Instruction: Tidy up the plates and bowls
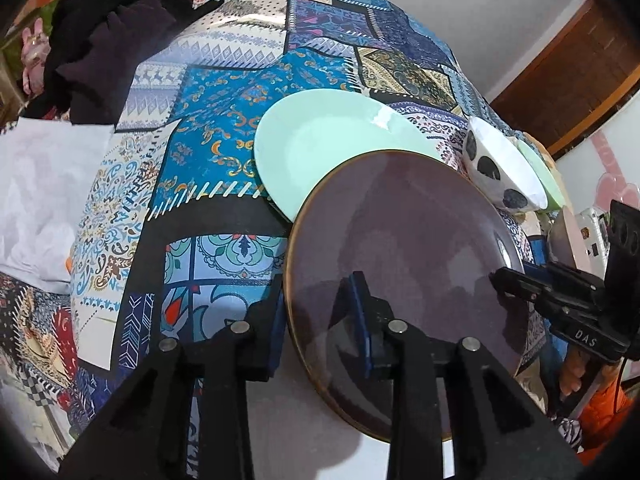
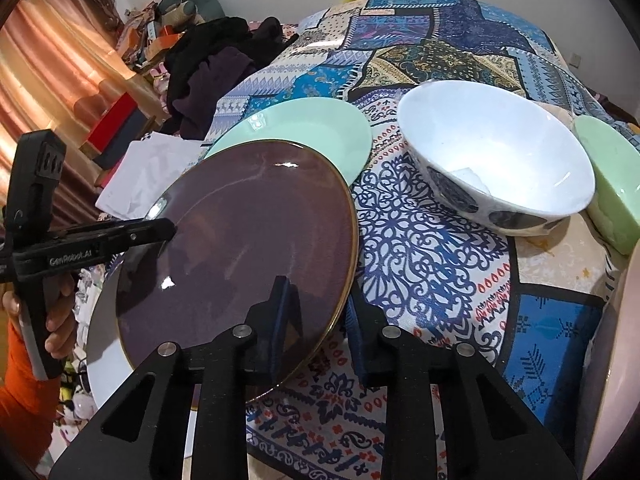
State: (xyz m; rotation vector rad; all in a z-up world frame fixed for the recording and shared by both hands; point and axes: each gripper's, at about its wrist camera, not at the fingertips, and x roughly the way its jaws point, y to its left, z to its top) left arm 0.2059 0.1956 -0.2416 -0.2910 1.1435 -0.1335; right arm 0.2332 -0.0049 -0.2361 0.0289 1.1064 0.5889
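A dark purple plate (image 1: 400,264) with a thin gold rim is being held tilted above the table (image 1: 208,92), which is being covered by a patchwork-patterned cloth. In the left wrist view, the left claw (image 1: 320,320) is being pressed onto the plate's rim at 7 o'clock, one blue-padded finger lying over the plate's face and the other behind its edge. The right claw (image 1: 496,280) is being seen at 3 o'clock in that view, its tip resting at the plate's opposite rim.

In the right wrist view, the right claw (image 2: 316,312) is straddling the plate's rim at 5 o'clock, one finger over the face and one beyond the edge; whether the pads are actually being pressed onto the rim cannot be told. The left claw (image 2: 170,229) is being seen at 9 o'clock there, reaching onto the plate.

A mint green plate (image 2: 320,136) is lying flat on the table, partly overlapped by the purple plate at 12 o'clock. A white bowl (image 2: 496,148) with dark blue spots is sitting at 2 o'clock, and a light green bowl (image 2: 612,184) is just beside it at 3 o'clock. Dark clothing (image 2: 216,68) is being piled at 11 o'clock.
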